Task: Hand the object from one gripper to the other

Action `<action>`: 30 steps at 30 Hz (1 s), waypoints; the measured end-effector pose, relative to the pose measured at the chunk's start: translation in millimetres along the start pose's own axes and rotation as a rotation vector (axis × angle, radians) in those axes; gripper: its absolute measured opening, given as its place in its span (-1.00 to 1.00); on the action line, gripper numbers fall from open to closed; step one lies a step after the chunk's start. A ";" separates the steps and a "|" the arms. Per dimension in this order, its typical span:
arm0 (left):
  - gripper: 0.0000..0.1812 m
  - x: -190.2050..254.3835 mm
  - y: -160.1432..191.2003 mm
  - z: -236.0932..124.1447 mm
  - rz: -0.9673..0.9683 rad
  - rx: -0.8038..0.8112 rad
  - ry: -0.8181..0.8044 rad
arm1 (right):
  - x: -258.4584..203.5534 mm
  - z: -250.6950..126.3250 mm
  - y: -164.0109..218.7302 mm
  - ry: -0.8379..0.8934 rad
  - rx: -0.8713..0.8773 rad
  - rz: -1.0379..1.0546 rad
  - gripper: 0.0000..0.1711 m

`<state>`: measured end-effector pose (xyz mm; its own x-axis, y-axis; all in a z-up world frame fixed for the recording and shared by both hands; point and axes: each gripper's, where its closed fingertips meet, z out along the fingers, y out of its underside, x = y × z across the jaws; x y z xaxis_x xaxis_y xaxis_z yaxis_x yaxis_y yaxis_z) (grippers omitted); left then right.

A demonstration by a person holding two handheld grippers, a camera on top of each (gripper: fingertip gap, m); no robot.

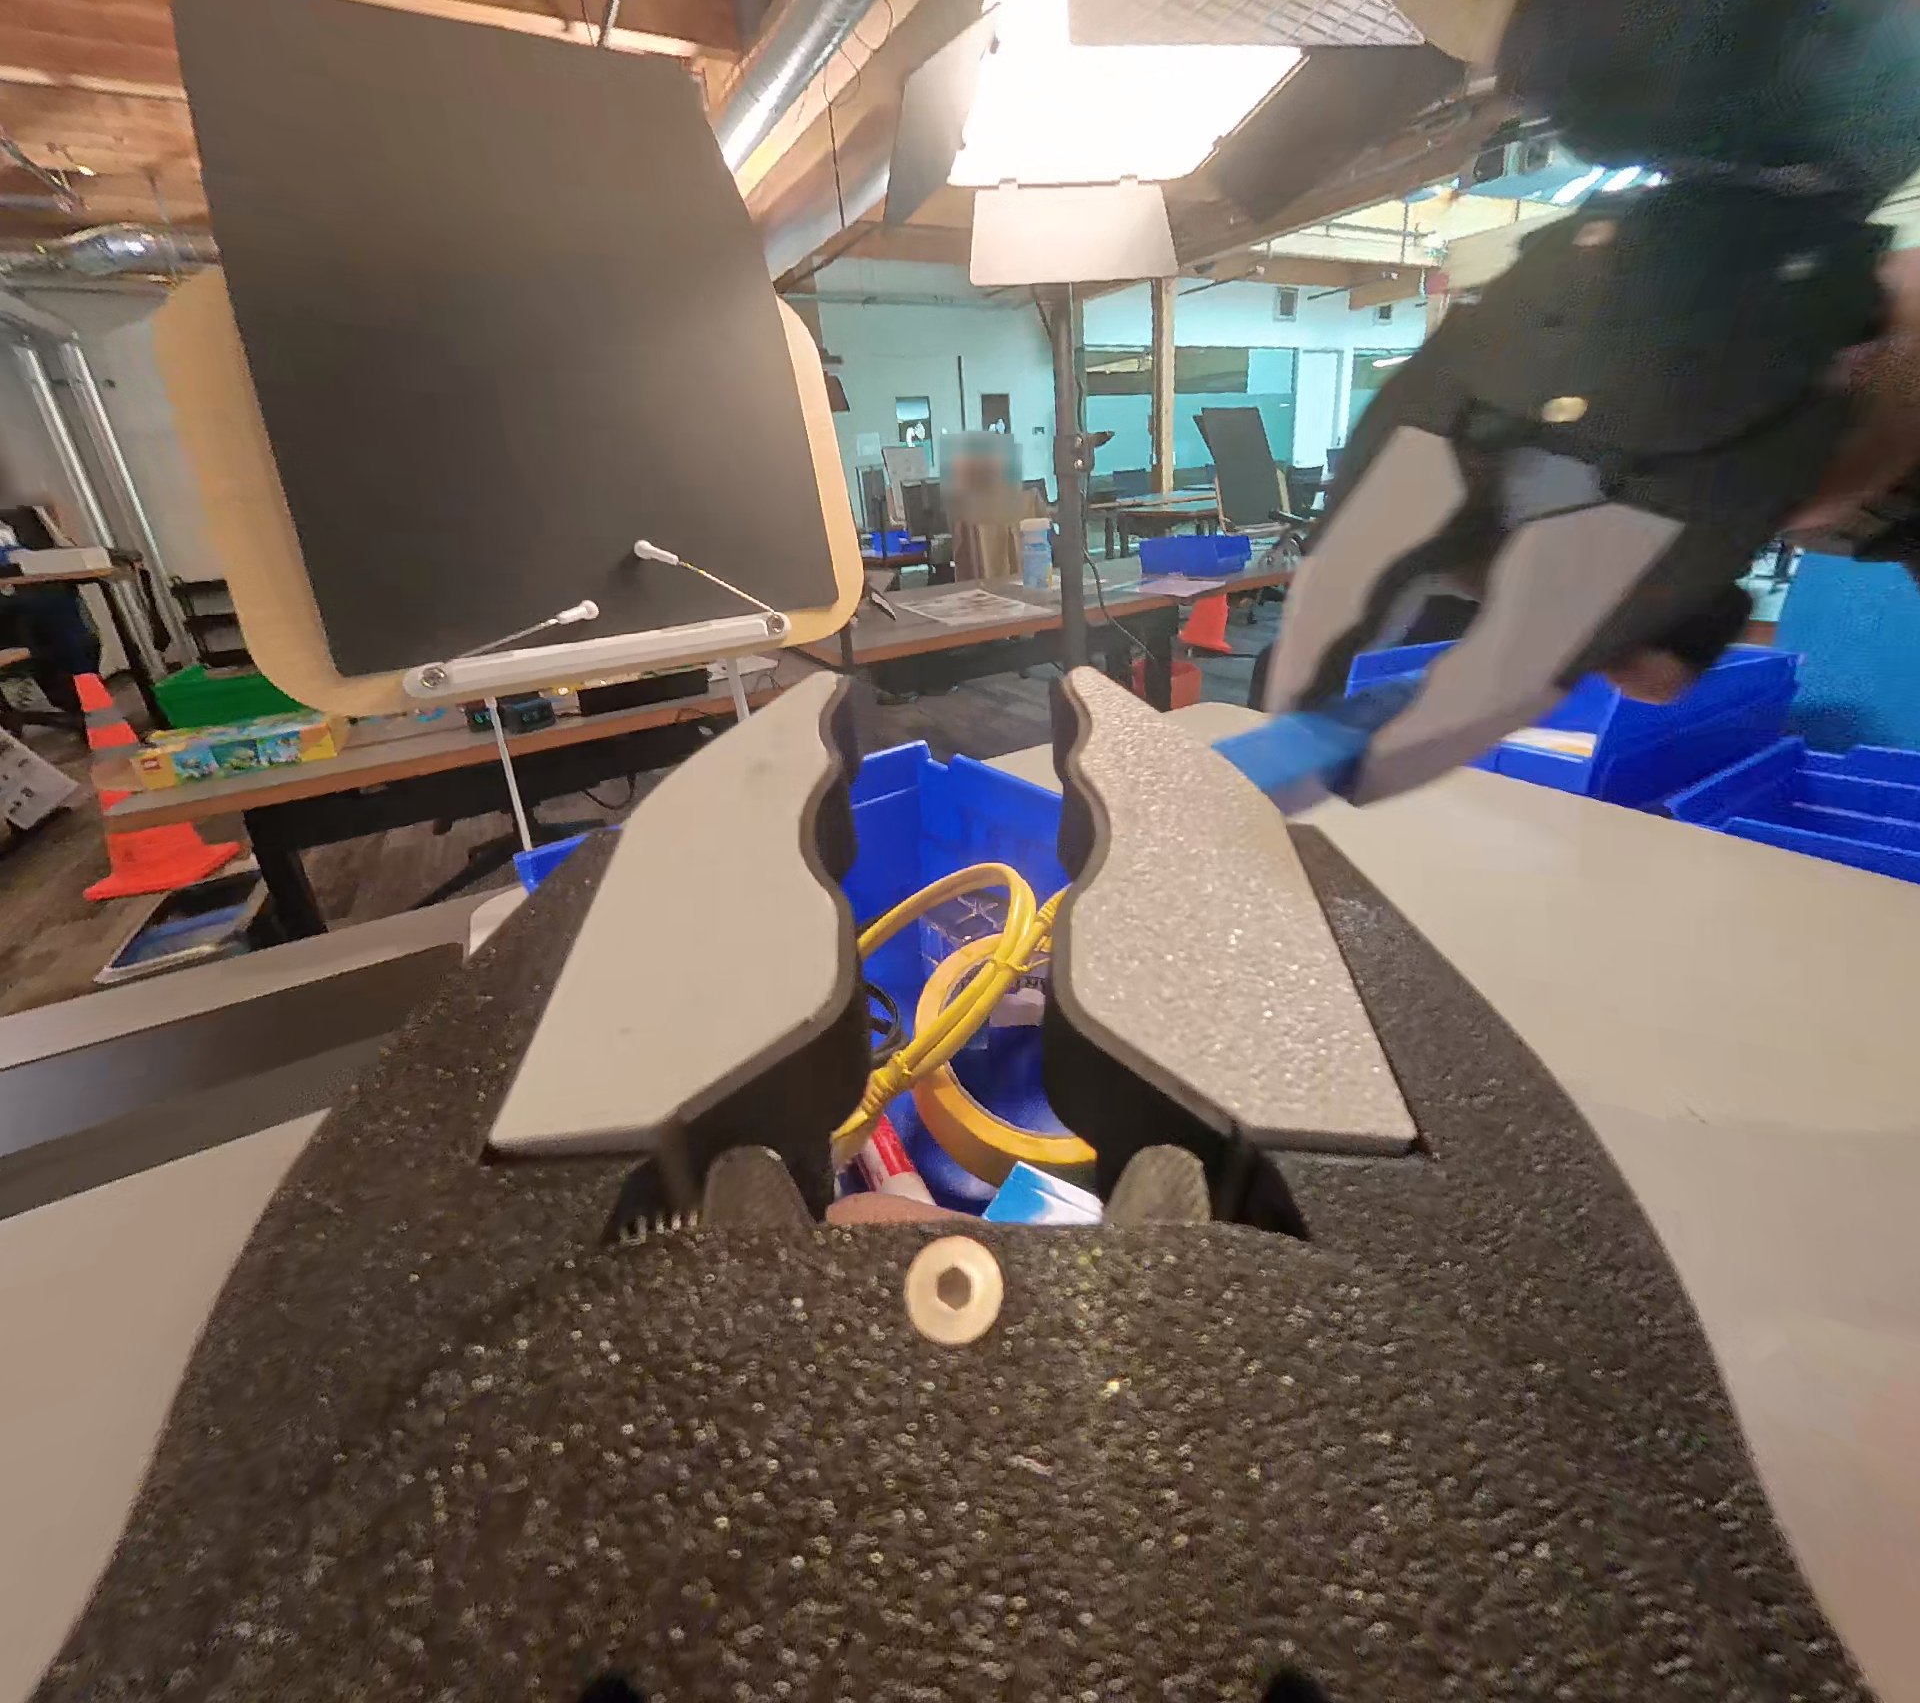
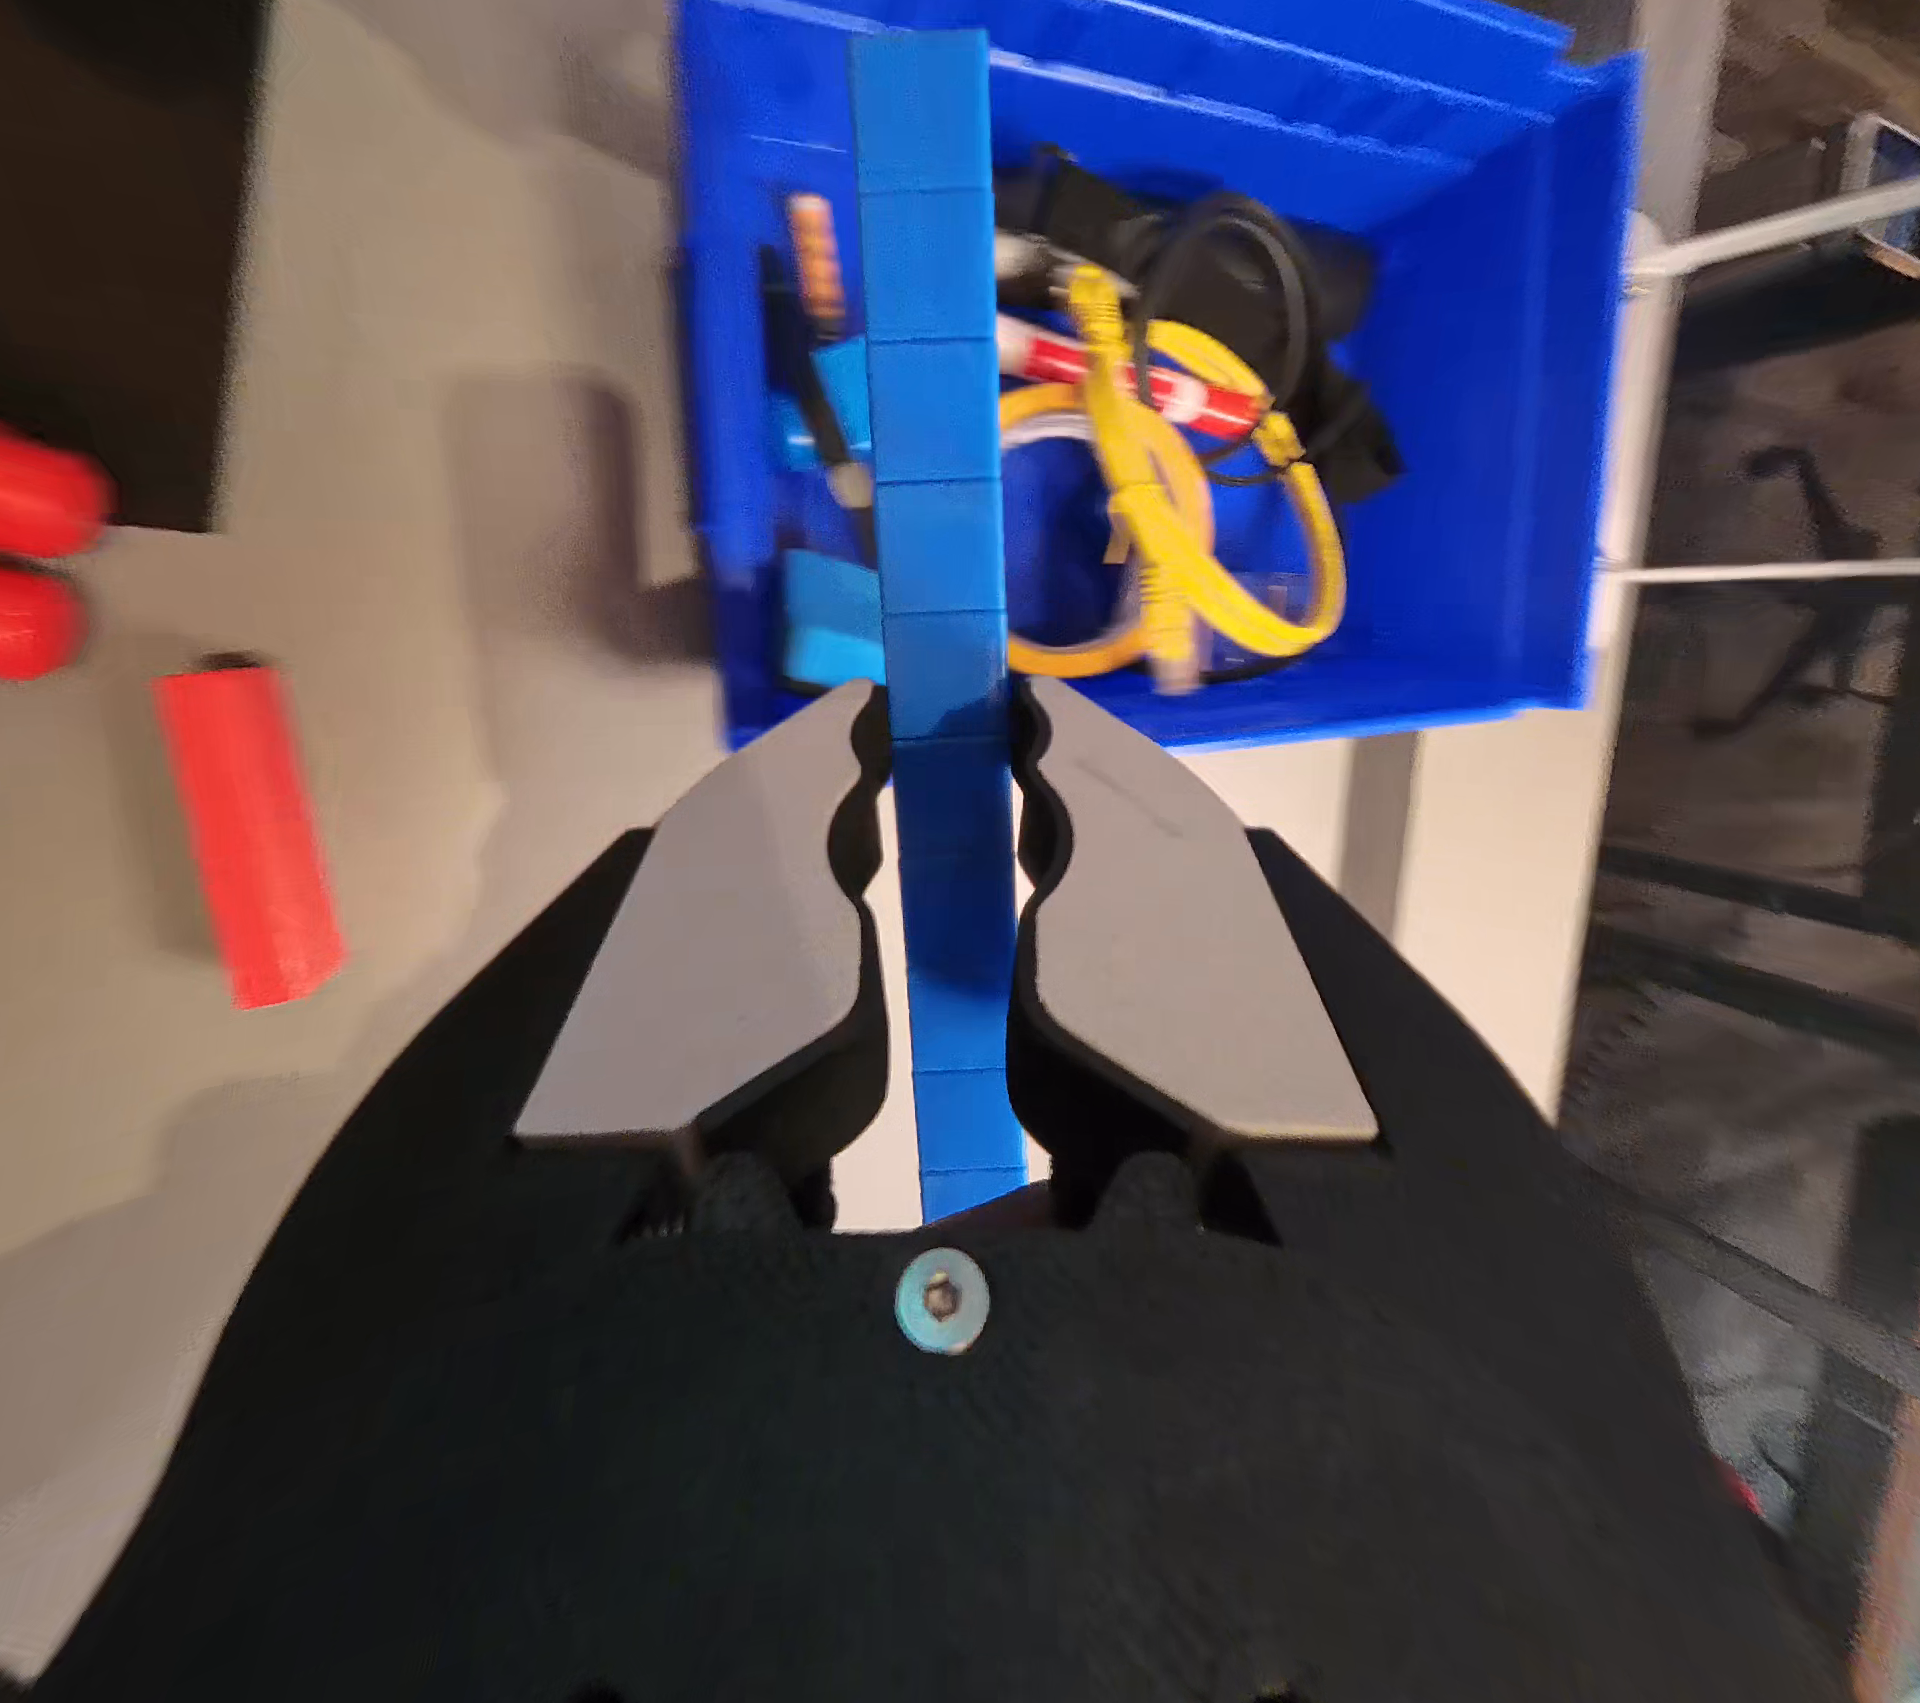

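My right gripper (image 2: 945, 703) is shut on a long blue segmented bar (image 2: 935, 427), which sticks out forward past the fingertips, above a blue bin (image 2: 1486, 427). In the left wrist view the right gripper (image 1: 1351, 734) hangs at the upper right, blurred, with the blue bar (image 1: 1283, 760) pointing left from its tips toward my left gripper. My left gripper (image 1: 951, 697) is open and empty, its jaws apart, held above the same blue bin (image 1: 966, 796). The bar's end is just right of the left gripper's right finger (image 1: 1174, 874).
The bin holds a yellow cable (image 2: 1174, 552), a red marker (image 2: 1132, 391), black cables and a tape roll (image 1: 987, 1092). A red cylinder (image 2: 249, 832) lies on the grey table (image 2: 468, 199). More blue bins (image 1: 1704, 749) stand at the right. A black board (image 1: 499, 344) stands behind. Spacing between my two grippers at the tips: around 15 cm. My right tips are roughly 20 cm from the red cylinder (image 2: 249, 832).
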<state>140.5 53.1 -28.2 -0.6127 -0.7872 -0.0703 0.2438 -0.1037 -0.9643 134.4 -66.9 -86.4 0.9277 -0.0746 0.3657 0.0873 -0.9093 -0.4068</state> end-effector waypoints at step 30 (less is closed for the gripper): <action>-0.63 -15.5 4.8 1.2 -0.046 -0.010 -0.030 | 125.0 171.8 -45.8 -0.135 -0.081 0.765 -0.61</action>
<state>152.0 64.0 -31.4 -0.5999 -0.7999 -0.0187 0.2088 -0.1340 -0.9687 308.7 35.8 -165.8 0.7556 -0.6474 -0.0994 -0.6169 -0.6524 -0.4402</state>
